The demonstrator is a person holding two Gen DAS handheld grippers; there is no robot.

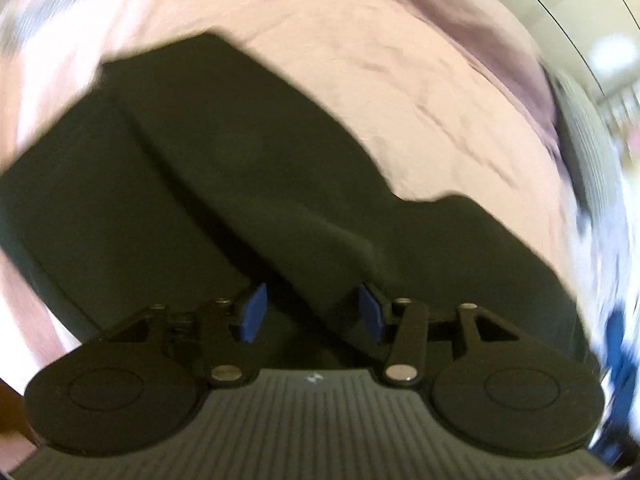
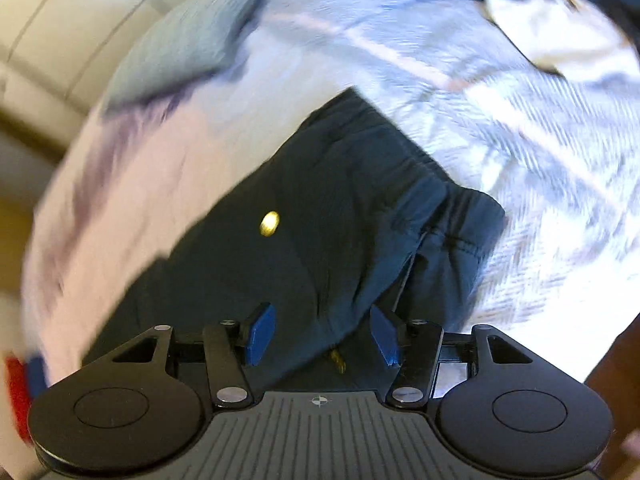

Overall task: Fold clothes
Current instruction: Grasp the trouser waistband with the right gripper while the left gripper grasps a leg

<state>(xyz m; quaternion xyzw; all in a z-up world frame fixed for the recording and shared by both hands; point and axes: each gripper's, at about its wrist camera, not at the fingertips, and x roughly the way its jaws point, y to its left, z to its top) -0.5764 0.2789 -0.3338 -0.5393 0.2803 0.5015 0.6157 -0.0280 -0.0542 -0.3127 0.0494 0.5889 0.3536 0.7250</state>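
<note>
Left gripper [image 1: 311, 312]: jaws released, dark folded cotton garment [image 1: 224, 184] lying between and ahead of them on pink bedsheet [image 1: 360, 60]. Right gripper [image 2: 322, 334]: jaws released over the garment's gathered waistband [image 2: 400, 184], probably trousers; view blurred.

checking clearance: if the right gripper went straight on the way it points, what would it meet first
Most likely the dark garment spread right ahead of the open right gripper, lying on the pale bed cover. Depth is unclear, but nothing else shows between.

Matt dark cloth trousers [image 1: 224, 184] on wrinkled pink cloth sheet [image 1: 360, 60].
</note>
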